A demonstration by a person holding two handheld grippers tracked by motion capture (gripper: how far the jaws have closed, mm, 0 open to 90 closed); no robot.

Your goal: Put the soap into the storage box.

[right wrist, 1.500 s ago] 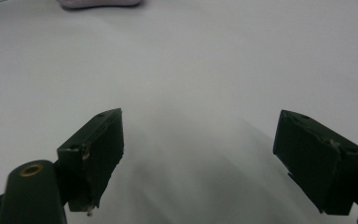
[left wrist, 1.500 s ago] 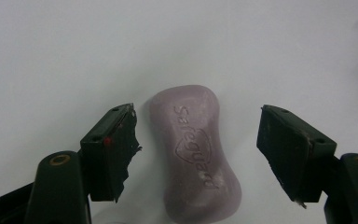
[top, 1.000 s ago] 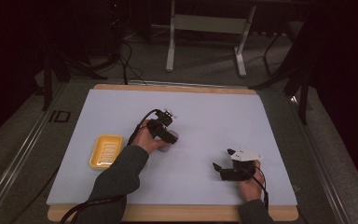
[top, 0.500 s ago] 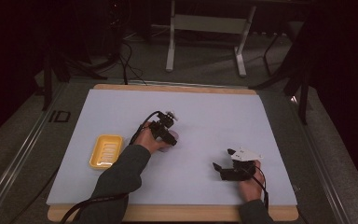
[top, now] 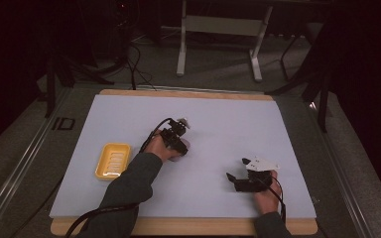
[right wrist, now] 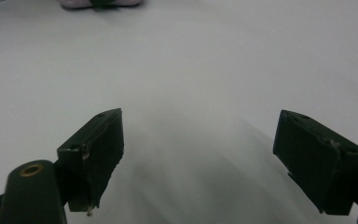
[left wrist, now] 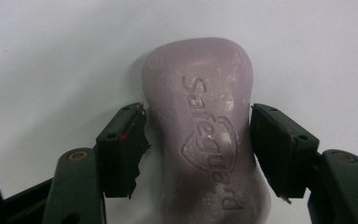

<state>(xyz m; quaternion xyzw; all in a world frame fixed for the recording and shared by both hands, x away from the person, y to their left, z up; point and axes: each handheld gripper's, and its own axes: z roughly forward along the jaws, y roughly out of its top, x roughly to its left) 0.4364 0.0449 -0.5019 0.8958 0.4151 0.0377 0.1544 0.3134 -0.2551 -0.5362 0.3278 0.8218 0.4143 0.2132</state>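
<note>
Right gripper (top: pixel 239 174): lower right of the high view, low over the white mat (top: pixel 218 114), jaws spread wide with nothing between them; in the same spot as a second ago.
Left gripper (top: pixel 181 148): centre of the high view, jaws have just been closing around the soap (left wrist: pixel 203 140); in its own view the right pad looks to touch the bar, the left pad is a sliver off, so not yet clenched.
Soap: pale purple bar, flat on the mat, between the left jaws; unmoved.
Dish (top: pixel 113 160): yellow, left of centre, well apart from the soap; unchanged.
</note>
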